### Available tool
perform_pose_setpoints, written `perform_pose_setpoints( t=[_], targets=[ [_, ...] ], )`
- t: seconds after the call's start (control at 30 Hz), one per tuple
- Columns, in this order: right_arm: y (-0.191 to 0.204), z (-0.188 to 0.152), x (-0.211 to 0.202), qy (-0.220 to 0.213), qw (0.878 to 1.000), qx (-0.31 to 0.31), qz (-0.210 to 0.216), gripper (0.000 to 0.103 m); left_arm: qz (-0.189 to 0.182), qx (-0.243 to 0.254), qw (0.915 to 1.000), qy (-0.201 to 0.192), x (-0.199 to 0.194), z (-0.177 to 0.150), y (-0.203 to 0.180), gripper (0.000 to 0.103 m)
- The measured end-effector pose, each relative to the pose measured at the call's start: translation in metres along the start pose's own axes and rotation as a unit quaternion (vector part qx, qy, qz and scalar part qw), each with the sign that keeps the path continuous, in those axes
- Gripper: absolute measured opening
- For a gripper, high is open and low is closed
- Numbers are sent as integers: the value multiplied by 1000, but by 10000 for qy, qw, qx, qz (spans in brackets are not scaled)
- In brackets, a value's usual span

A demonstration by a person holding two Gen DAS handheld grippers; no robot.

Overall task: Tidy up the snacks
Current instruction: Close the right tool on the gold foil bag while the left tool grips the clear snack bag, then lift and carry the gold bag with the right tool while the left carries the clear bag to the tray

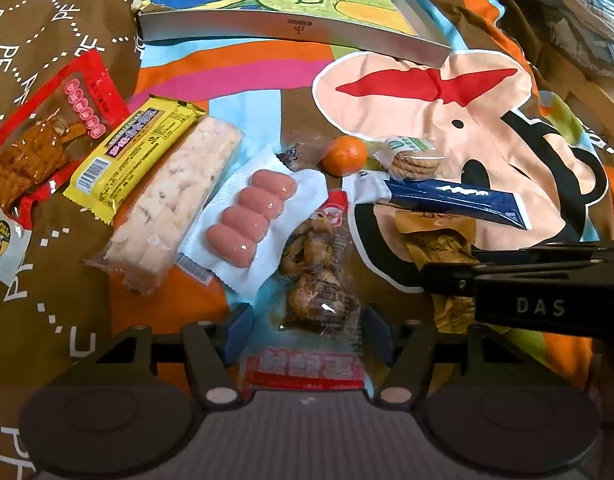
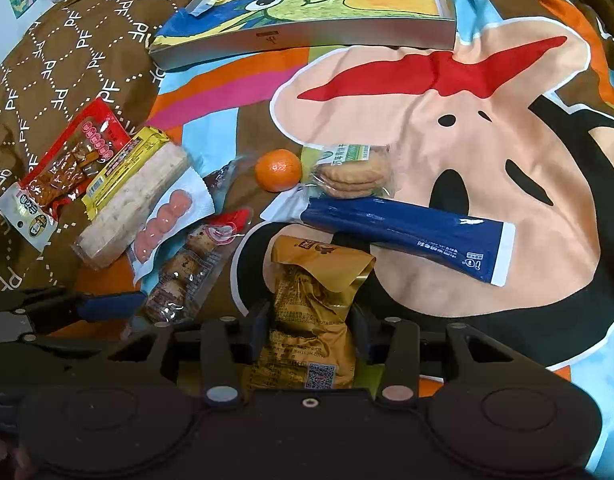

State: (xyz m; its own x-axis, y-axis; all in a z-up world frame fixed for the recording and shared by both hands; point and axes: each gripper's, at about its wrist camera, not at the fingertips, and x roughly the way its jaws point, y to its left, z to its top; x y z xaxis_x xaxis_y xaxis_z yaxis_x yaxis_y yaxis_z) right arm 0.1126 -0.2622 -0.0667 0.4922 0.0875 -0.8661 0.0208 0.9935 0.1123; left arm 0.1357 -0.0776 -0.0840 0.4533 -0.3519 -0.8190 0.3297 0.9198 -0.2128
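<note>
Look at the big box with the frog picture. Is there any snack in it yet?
Empty as far as shown: the box shows only its frog drawing; the snacks, like the orange, lie outside on the blanket.

Gold packet [image 2: 307, 320] — lower end claw-hidden

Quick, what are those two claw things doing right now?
Left gripper: open, straddling the clear pack of brown snacks.
Right gripper: open, straddling the gold packet.

Bright, even indoor light with soft shadows; glare spots on the sausage pack [image 1: 251, 216]; strong fisheye bending and dark corners, edges slightly blurred
</note>
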Motion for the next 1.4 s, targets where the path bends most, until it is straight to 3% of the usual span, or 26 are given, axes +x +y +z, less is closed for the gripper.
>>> perform_pose_setpoints(
  t=[0.17, 0.27, 0.73, 0.93, 1.4],
  targets=[
    [-3, 1, -3, -64, 10000, 60, -14, 45, 101, 216, 9997, -77, 0, -2, -3, 46],
    [-2, 1, -2, -61, 10000, 42, 7, 45, 76, 227, 9996, -124, -3, -3, -3, 43],
    [-7, 4, -15, -450, 9989, 155, 53, 45, -265, 288, 9990, -233, -34, -25, -12, 41],
    [-13, 8, -28, -908, 9955, 275, 24, 45, -260, 394, 9971, -595, -47, -28, -18, 41],
    [-15, 26, -50, -2005, 9795, 154, -100, 45, -505, -19, 9865, -1558, -66, -15, -10, 41]
  ],
)
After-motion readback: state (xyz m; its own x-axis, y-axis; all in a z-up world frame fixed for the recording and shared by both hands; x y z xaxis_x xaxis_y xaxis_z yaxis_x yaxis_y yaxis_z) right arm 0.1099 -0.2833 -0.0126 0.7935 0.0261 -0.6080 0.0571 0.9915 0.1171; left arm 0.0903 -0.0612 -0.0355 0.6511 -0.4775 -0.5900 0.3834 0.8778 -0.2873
